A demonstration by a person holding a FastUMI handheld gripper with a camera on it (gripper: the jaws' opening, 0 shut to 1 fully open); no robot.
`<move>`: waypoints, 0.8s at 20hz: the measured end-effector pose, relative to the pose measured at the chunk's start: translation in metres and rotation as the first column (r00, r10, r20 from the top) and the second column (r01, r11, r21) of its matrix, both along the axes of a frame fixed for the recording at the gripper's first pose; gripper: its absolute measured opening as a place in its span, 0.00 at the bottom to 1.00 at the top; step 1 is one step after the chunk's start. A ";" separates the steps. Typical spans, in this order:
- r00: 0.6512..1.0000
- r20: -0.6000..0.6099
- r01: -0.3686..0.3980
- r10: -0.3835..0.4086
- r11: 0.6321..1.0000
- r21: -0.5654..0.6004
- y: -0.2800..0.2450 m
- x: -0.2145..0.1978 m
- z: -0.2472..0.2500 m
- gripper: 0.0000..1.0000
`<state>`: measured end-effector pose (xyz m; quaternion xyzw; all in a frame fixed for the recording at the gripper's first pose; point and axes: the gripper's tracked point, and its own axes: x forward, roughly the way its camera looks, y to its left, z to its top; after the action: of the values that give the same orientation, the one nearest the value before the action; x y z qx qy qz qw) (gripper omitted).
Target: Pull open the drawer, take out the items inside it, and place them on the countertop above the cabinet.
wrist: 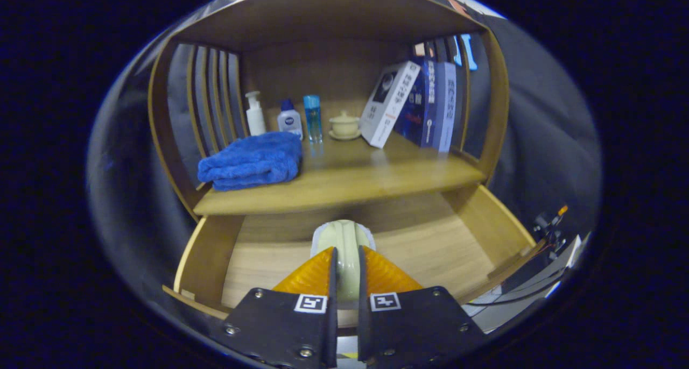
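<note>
The wooden drawer (473, 218) stands pulled open below the countertop (350, 181) of the cabinet. My gripper (347, 261) is shut on a pale cream ceramic piece (344, 240), pinched on edge between both fingers and held above the drawer's bare floor. The piece stands upright and narrow, its rounded top rising just past the fingertips. Its lower part is hidden behind the fingers.
On the countertop lie a folded blue towel (253, 162) at the left, a white pump bottle (254, 113), a small white bottle (289, 120), a blue bottle (312, 117), a cream lidded cup on a saucer (344, 125) and leaning books (414, 105) at the right. Cables (549, 234) lie beside the drawer.
</note>
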<state>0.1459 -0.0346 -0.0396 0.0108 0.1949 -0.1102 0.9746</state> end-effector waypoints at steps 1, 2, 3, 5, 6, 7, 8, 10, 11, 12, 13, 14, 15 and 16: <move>1.000 0.025 -0.006 0.006 1.000 -0.012 0.000 -0.004 0.016 0.15; 0.999 0.050 -0.007 0.008 1.000 -0.022 -0.001 -0.006 0.032 0.15; 0.997 0.072 -0.004 0.006 1.000 -0.028 -0.002 -0.009 0.047 0.15; 0.994 0.114 -0.002 0.005 1.000 -0.031 -0.004 -0.010 0.075 0.15; 0.991 0.134 -0.007 0.010 1.000 -0.025 -0.005 -0.008 0.088 0.15; 0.987 0.159 -0.010 0.013 1.000 -0.021 -0.004 -0.006 0.101 0.15; 0.984 0.180 -0.013 0.017 1.000 -0.021 -0.005 -0.001 0.114 0.15; 0.979 0.203 -0.022 0.026 0.999 -0.026 -0.005 0.008 0.132 0.15; 0.977 0.213 -0.023 0.029 0.999 -0.031 -0.006 0.016 0.140 0.15; 0.974 0.222 -0.033 0.040 0.999 -0.034 -0.006 0.026 0.147 0.15; 0.974 0.223 -0.026 0.034 0.999 -0.041 -0.009 0.038 0.150 0.15; 0.978 0.206 -0.015 0.025 0.999 -0.049 -0.013 0.050 0.148 0.15; 0.983 0.181 -0.016 0.026 0.998 -0.057 -0.014 0.062 0.142 0.15; 0.988 0.153 -0.024 0.032 0.998 -0.057 -0.015 0.077 0.134 0.15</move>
<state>0.2229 -0.0497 0.0943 -0.0104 0.1163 -0.1007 0.9880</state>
